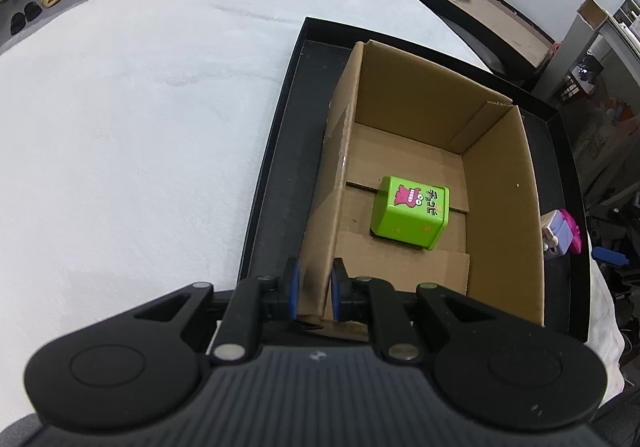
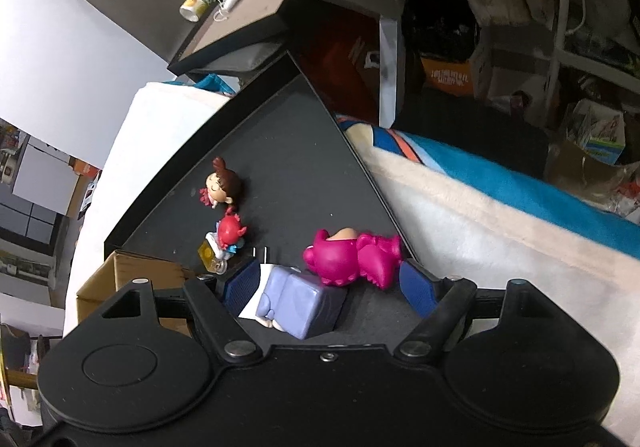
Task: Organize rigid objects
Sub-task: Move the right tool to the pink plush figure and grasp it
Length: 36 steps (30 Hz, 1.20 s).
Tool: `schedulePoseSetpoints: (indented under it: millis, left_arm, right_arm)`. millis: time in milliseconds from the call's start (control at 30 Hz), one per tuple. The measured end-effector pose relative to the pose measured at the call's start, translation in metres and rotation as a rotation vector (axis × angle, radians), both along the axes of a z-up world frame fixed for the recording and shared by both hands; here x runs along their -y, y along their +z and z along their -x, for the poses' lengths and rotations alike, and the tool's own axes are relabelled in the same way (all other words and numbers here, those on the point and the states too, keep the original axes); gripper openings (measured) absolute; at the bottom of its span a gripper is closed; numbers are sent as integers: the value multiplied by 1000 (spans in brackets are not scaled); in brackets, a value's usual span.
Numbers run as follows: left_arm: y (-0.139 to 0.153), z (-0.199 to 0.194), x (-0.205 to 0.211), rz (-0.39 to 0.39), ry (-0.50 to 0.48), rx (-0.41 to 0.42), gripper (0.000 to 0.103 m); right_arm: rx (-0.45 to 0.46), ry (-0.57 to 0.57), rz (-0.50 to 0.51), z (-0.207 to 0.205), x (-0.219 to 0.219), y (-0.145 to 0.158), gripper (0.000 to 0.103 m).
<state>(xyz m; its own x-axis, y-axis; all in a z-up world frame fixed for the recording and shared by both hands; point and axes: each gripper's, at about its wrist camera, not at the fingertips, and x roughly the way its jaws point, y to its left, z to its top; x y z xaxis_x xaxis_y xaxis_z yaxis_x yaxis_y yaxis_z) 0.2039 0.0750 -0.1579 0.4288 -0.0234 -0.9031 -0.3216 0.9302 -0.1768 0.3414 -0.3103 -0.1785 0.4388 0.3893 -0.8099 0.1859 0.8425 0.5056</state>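
Observation:
In the left wrist view my left gripper (image 1: 314,293) is shut on the near-left wall of an open cardboard box (image 1: 340,151). The box stands in a black tray (image 1: 272,151) and holds a green cube toy (image 1: 410,212). In the right wrist view my right gripper (image 2: 330,287) is open. A lilac figure (image 2: 298,303) lies between its pads, and a magenta dinosaur figure (image 2: 352,257) lies just ahead. A brown-haired doll head (image 2: 220,183) and a small red-haired figure (image 2: 226,239) lie farther in on the tray (image 2: 296,151).
The tray sits on a white fleece cover (image 1: 140,107). A blue and cream blanket (image 2: 500,207) lies right of the tray. The lilac and magenta figures also show beside the box in the left wrist view (image 1: 562,237). Cluttered shelves (image 2: 520,27) stand beyond.

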Motion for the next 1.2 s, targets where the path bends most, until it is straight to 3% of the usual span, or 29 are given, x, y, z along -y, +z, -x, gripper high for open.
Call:
schedulePoseSetpoints:
  millis: [233,533,800,900,1200]
  left_arm:
    - [0,-2,0,-4,-1,-3,13]
    - [-1,-1,0,-6,-6,4,13]
    - [-2,-1,1,-15,-13,16,13]
    - [-2,-2,1,-21,-17,25,13]
    - [-1,-4,3,-40,-28,46,13]
  right_arm:
    - [-30,-2,2,-11,-5,-15,75]
    - [-9,50,125,-18,-27,-20,75]
    - [15,60,176,-24,-34,-22,75]
    - [29,72,203,-24,-38,-22,63]
    - [71,89,200,-16,-37,-9,62]
